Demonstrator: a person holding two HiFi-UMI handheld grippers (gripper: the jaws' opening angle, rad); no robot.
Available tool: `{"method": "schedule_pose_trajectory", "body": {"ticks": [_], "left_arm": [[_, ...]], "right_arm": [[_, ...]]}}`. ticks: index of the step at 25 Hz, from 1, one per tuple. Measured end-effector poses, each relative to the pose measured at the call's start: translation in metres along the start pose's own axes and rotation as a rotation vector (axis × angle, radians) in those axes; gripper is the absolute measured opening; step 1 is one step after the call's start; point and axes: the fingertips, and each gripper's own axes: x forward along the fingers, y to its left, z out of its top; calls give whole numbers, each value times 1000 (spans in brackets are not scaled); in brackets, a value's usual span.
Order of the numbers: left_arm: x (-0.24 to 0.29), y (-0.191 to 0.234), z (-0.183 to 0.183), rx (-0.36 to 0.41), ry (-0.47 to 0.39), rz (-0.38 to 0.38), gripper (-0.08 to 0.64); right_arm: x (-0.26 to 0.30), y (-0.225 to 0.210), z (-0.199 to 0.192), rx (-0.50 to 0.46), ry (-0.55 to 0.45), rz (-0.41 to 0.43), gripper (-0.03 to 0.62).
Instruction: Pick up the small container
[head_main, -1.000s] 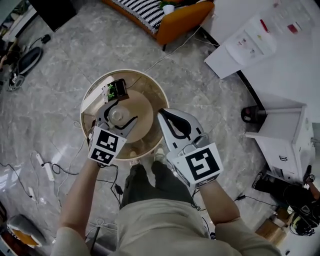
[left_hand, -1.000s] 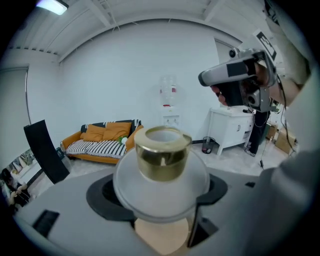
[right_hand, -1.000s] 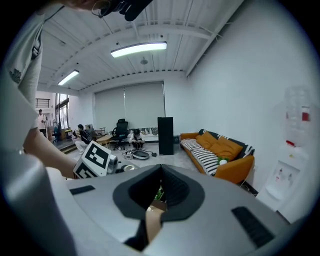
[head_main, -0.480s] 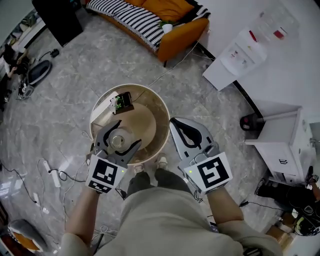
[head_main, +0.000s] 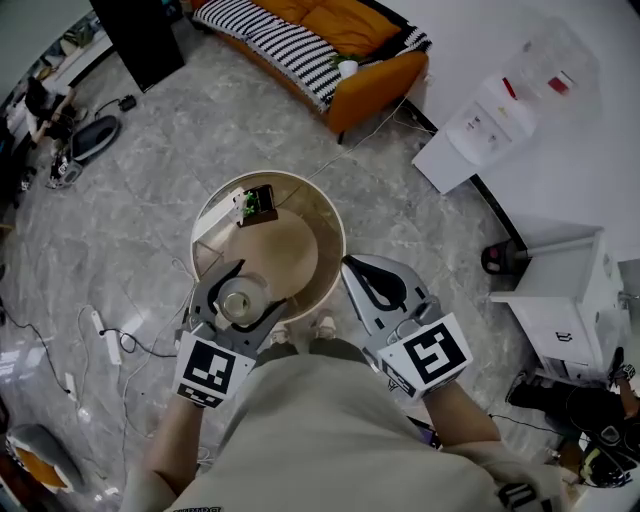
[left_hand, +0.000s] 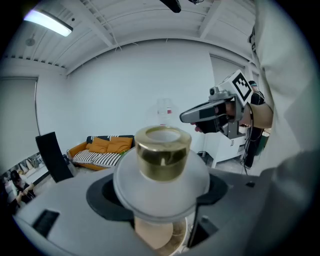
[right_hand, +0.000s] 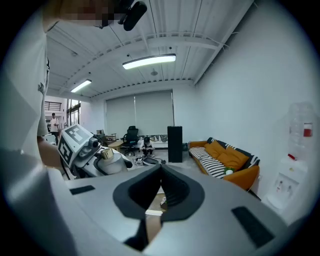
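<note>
The small container (head_main: 238, 301), a frosted white round jar with a gold cap, sits between the jaws of my left gripper (head_main: 250, 285), which is shut on it over the near rim of the round wooden table (head_main: 325, 240). In the left gripper view the small container (left_hand: 161, 170) fills the middle, gold cap upward, with the left gripper (left_hand: 160, 192) closed around its body. My right gripper (head_main: 375, 285) hangs just right of the table, jaws shut with nothing in them. The right gripper view shows its jaws (right_hand: 161, 170) pressed together, and the container (right_hand: 106, 159) at the left.
A small dark box with green parts (head_main: 258, 203) stands at the table's far edge. An orange sofa (head_main: 350, 50) lies beyond. A white water dispenser (head_main: 490, 120) and a white cabinet (head_main: 570, 290) stand at the right. Cables (head_main: 100, 340) trail over the floor at the left.
My left gripper has drawn back with the container from the table's middle to its near rim. The right gripper has stayed shut beside it, and the head view has shifted.
</note>
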Motion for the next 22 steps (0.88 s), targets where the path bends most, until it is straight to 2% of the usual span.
{"method": "schedule_pose_trajectory", "body": {"ticks": [4,8,11,17,22], "left_arm": [[-16,0,-1,1,7,24,334],[-26,0,-1,12,4,58,334],[-30,-2,-3,-24,-8,71,334],[-27,-7,-2,-18,-10,53,334],[-29,-7,-5,-28,14,56,334]], "right_arm": [[-4,4,1,-4,7,-9,-4],[-9,-5,8,-19,-19,-76,-5],[-12,-11,18,-27,-50,-106,-4],[-9,-6,19,-69,-38,-77,-5],[-12,-2,13,-52,-30,-75,-5]]}}
